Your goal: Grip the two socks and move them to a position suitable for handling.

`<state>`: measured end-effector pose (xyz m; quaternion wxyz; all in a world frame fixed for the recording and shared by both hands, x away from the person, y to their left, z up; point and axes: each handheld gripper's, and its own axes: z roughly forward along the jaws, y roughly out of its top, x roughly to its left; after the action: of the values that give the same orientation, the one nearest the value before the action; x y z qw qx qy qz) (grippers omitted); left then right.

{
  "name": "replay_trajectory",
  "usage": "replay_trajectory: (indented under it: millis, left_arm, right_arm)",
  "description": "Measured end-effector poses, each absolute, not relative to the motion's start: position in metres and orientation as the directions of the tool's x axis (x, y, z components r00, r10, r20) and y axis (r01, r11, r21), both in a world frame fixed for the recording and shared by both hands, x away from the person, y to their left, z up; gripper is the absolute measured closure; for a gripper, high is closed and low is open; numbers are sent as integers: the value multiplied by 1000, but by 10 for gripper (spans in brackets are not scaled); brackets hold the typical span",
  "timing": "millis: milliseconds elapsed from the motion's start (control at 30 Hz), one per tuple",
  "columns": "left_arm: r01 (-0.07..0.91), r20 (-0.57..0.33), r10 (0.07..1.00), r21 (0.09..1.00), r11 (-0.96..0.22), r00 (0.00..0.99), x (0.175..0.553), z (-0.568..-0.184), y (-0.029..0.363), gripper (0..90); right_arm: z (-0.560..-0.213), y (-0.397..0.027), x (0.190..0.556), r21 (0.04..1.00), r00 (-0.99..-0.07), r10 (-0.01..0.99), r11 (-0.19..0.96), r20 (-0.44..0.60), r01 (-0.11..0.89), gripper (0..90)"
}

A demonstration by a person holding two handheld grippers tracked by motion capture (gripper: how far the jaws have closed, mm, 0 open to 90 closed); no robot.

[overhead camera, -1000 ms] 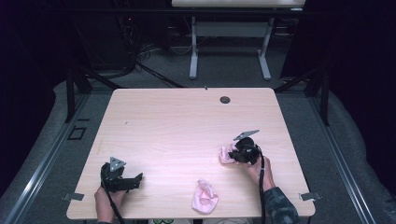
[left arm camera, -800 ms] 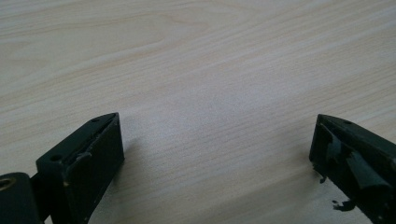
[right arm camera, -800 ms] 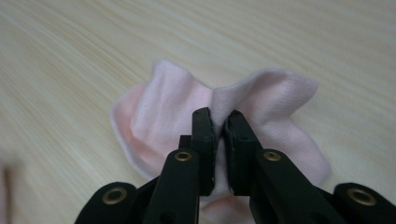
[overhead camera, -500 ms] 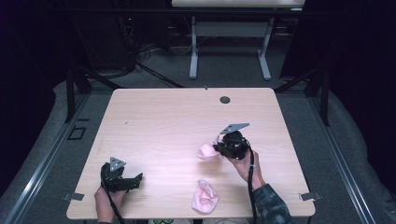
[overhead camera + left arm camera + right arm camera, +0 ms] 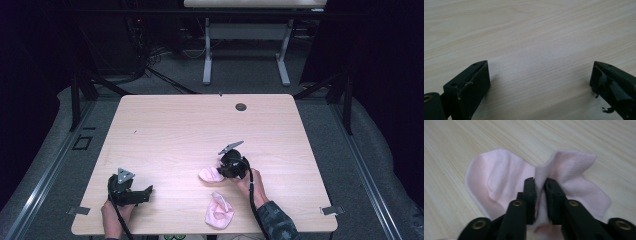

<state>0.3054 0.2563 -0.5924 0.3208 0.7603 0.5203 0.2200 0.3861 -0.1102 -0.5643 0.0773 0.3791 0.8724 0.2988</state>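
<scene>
Here the wooden table (image 5: 165, 135) is the largest thing in sight, and everything is placed against it. No box, bowl or tray stands on it; apart from the gear there is just cloth and a small dark round grommet (image 5: 241, 106) set into the top near the far edge.

Two pink socks lie on the table's near right part. The loose sock (image 5: 219, 210) sits crumpled close to the near edge, touched by neither gripper. The held sock (image 5: 210, 174) lies a little farther in from that edge, just beside the loose one but apart from it, flat on the wood except where it is pinched up.

The right gripper (image 5: 226, 167) is over the near right part of the table, its grey plate tilted upward and its cable trailing back along the person's sleeve. In the right gripper view its jaws stand narrow, with a fold of the held sock (image 5: 499, 180) gathered between the pads (image 5: 530, 192); the cloth spreads in two lobes to either side on the table. The jaws have just been easing apart slightly, yet the fold is between them and the pads press on it.

The left gripper (image 5: 146, 192) rests at the table's near left corner. In the left gripper view its jaws stand wide, with bare wood between them.
</scene>
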Motion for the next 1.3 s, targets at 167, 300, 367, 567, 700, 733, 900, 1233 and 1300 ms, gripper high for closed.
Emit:
replay_trajectory:
  millis: [167,300,367,567,700,733,900,1233,1300]
  left_arm:
    - [651,-1,932,716,-252,362,306,-592,256,26]
    - [655,-2,938,716,-241,347,305,-592,256,26]
    - [678,-2,948,699,-226,317,303,-589,255,37]
    - [658,-92,939,735,-161,333,289,-575,250,5]
    - [637,-102,915,747,-189,391,279,-566,233,0]
    - [636,-102,909,745,-199,405,277,-565,229,0]
    - [614,-107,869,749,-249,483,263,-566,197,0]
    - [570,-85,790,739,-359,608,241,-568,143,1]
    - [565,-89,776,737,-371,625,238,-568,135,1]
  right_arm:
    - [-556,-117,382,600,-700,708,520,95,607,428]
    - [-533,-130,368,640,-696,711,490,100,592,243]
    - [-521,-138,357,656,-698,708,477,109,586,196]
    - [-499,-156,323,697,-703,706,462,85,549,128]
    - [-493,-161,310,703,-706,703,458,89,544,89]
    - [-491,-163,304,706,-711,696,454,99,543,54]
    - [-495,-162,289,700,-703,705,456,92,550,0]
    - [-514,-152,270,686,-731,673,479,113,547,136]
    - [-515,-151,268,680,-733,670,483,120,552,153]
